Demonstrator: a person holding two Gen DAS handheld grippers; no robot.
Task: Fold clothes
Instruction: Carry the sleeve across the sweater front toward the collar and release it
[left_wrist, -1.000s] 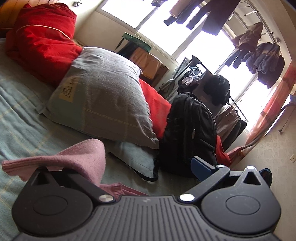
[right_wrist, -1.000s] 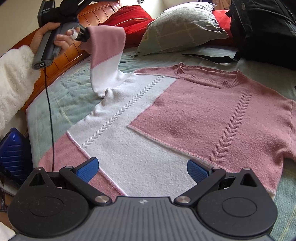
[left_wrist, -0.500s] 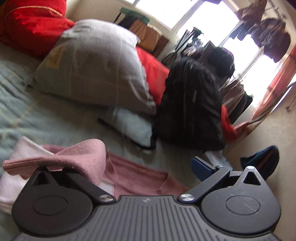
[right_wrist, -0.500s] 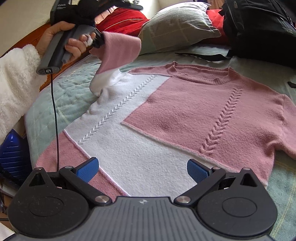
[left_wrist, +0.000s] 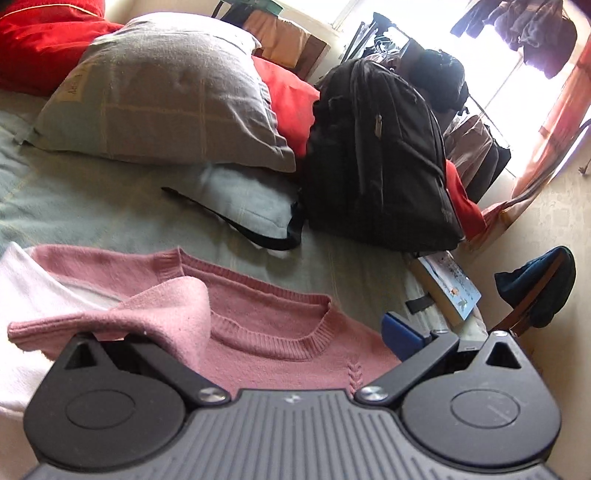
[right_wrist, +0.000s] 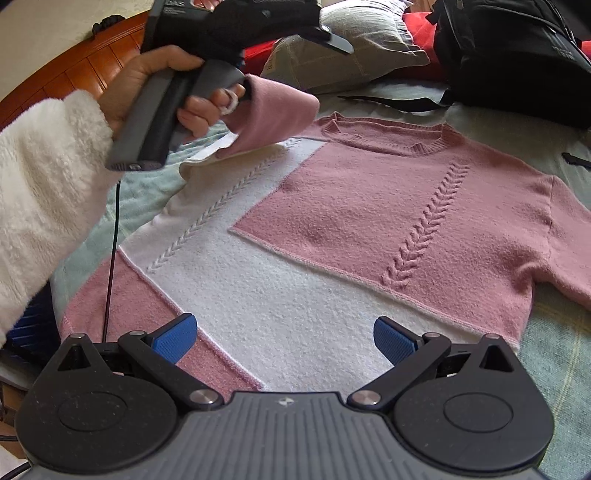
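**Left sleeve lifted over the sweater, right gripper idle**

My left gripper (left_wrist: 280, 325) looks spread in its own camera: the blue pad on the right stands clear, while the other finger is buried under the pink sleeve cuff (left_wrist: 155, 314) draped across it. I cannot tell from either view whether the cuff is truly pinched or only hanging there. In the right camera the sleeve cuff (right_wrist: 273, 114) sits bunched at the nose of that left gripper (right_wrist: 240, 74), raised above the shoulder of the sweater.

My right gripper (right_wrist: 284, 338) has its fingers wide apart with nothing between them, hovering over the hem end of the garment.

The pink and white sweater (right_wrist: 369, 221) lies flat and face up on the pale green bedspread (right_wrist: 554, 362), neckline toward the pillows, its other sleeve stretched out toward the right edge of the view.

A hand (right_wrist: 155, 81) in a fluffy white sleeve (right_wrist: 48, 184) grips the left tool's handle. Beyond the collar sit a grey pillow (left_wrist: 166, 92), a red cushion (left_wrist: 44, 40) and a black backpack (left_wrist: 380, 158).
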